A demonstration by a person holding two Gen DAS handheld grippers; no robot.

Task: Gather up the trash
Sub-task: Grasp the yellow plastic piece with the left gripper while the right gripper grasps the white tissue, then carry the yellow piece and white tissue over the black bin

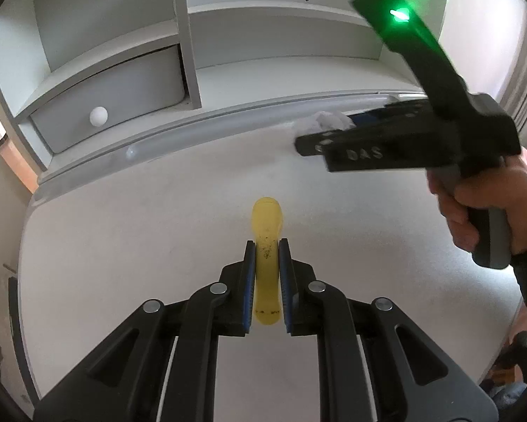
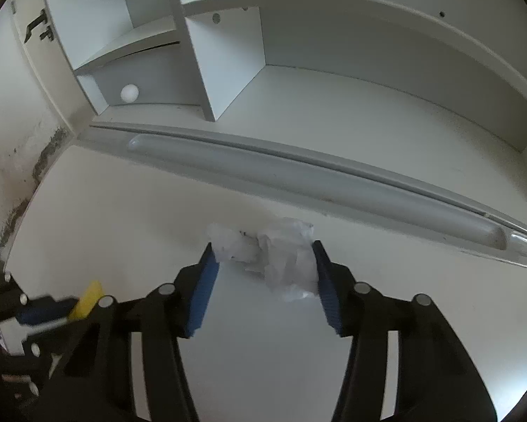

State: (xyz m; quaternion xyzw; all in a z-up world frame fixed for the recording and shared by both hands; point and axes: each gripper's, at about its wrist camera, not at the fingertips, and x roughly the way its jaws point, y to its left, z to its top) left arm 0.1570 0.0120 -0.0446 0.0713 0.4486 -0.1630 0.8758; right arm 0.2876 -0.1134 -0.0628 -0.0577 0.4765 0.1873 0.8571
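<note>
My left gripper [image 1: 266, 249] is shut on a yellow banana peel [image 1: 266, 232], which sticks out past the fingertips above the white desk [image 1: 122, 246]. The peel also shows in the right wrist view [image 2: 87, 299] at the lower left, beside the left gripper [image 2: 49, 311]. My right gripper [image 2: 261, 246] is open, its blue pads on either side of a crumpled white tissue [image 2: 281, 256] that lies on the desk. In the left wrist view the right gripper [image 1: 309, 142] reaches in from the right, next to the tissue [image 1: 325, 121].
A long grey rail [image 2: 316, 183] runs along the desk's back edge. Behind it stand white shelves [image 1: 281, 70] and a drawer with a round white knob [image 1: 98, 116]. A stained wall [image 2: 13, 176] is on the left.
</note>
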